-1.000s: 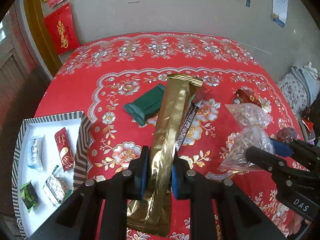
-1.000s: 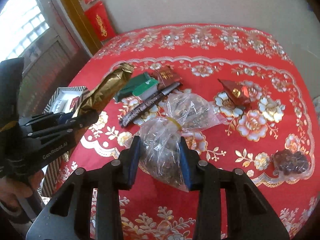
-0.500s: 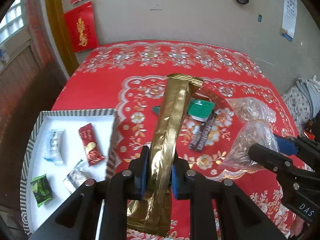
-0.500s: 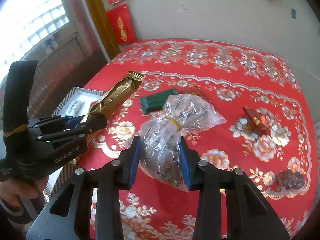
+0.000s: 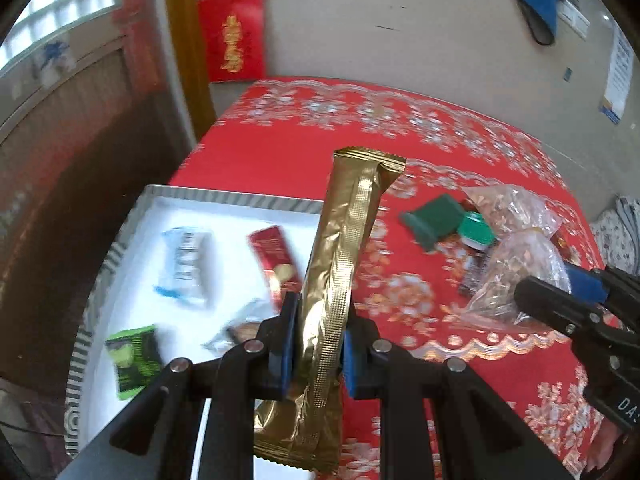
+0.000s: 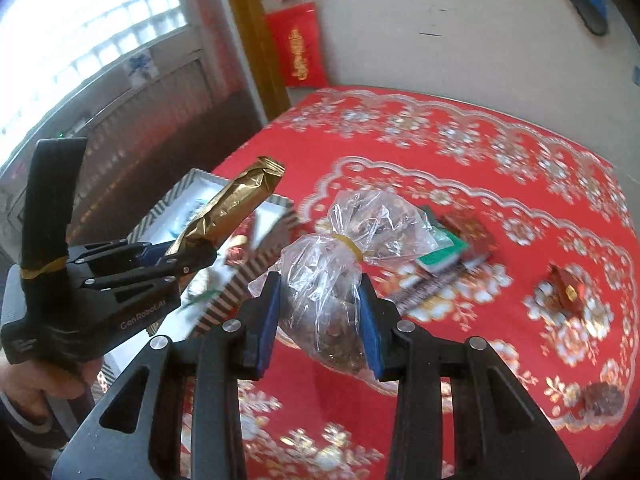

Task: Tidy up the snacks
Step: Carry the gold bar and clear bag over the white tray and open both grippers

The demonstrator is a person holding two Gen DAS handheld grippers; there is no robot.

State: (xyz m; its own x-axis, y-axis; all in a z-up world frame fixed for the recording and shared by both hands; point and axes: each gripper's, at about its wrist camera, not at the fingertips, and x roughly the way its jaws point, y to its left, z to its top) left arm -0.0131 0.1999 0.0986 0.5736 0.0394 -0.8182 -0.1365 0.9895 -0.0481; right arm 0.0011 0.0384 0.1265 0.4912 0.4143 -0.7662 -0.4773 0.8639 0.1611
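My left gripper [image 5: 316, 340] is shut on a long gold foil packet [image 5: 340, 264] and holds it in the air over the right edge of a white tray with a striped rim [image 5: 224, 196]. The tray holds several small snack packs, among them a red one [image 5: 274, 256] and a green one [image 5: 132, 356]. My right gripper [image 6: 320, 320] is shut on a clear plastic bag of nuts [image 6: 340, 264] tied with a yellow band, held above the red tablecloth. The gold packet [image 6: 232, 208] and left gripper [image 6: 188, 258] also show in the right wrist view.
On the red flowered tablecloth [image 5: 304, 148] lie a dark green packet [image 5: 434, 220], a green-lidded cup [image 5: 478, 232], a dark bar [image 6: 432, 284], a red packet [image 6: 566, 290] and a brown sweet [image 6: 604, 398]. A wall with red hangings stands behind the table.
Both grippers have swung left with their loads. The gold packet has come over the tray's right edge, and the bag of nuts has followed toward the tray.
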